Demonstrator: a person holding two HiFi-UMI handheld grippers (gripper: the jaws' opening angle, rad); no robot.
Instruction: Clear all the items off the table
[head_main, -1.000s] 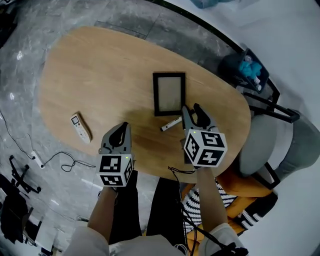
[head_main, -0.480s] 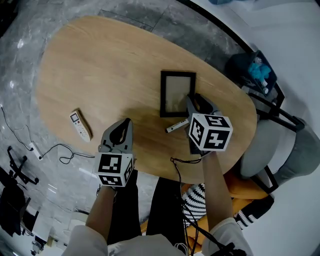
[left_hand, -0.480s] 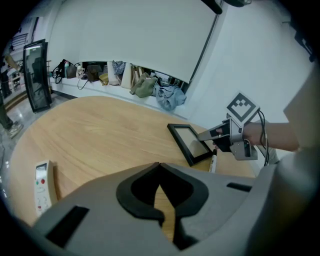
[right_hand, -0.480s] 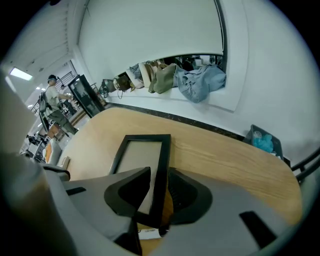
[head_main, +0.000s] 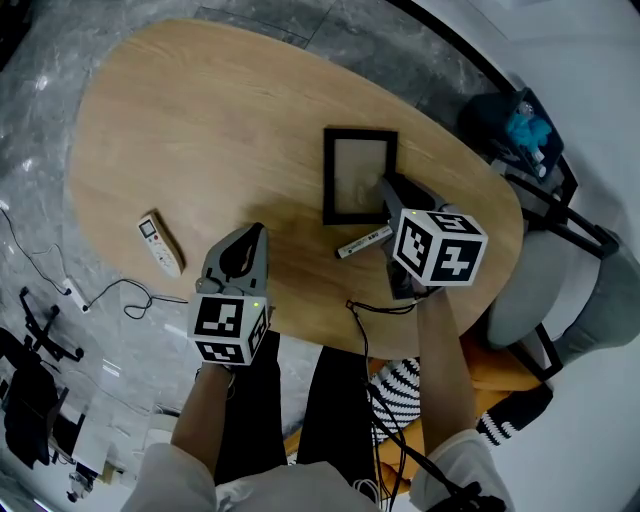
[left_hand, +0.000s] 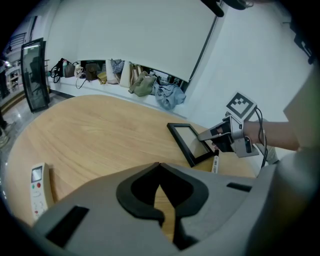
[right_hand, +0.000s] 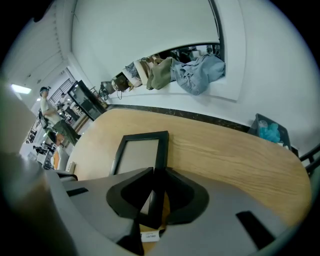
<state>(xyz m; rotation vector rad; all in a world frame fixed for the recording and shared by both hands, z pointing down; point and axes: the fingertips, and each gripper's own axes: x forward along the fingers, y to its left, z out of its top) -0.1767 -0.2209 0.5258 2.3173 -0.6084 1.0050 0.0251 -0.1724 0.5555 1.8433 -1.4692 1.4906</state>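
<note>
On the right gripper (right_hand: 154, 172) the fingers have just been closing and now pinch one side rail of the black picture frame (head_main: 358, 172), which lies flat on the oval wooden bench (head_main: 200, 120). A marker pen (head_main: 363, 241) lies just beside the frame. The left gripper (left_hand: 159, 172), fingers together and empty, hovers at the bench's near edge, with a remote (head_main: 159, 243) further left.

bright even light, fisheye-warped edges

No legible text; print on the white marker pen (head_main: 362, 241) too small.
</note>
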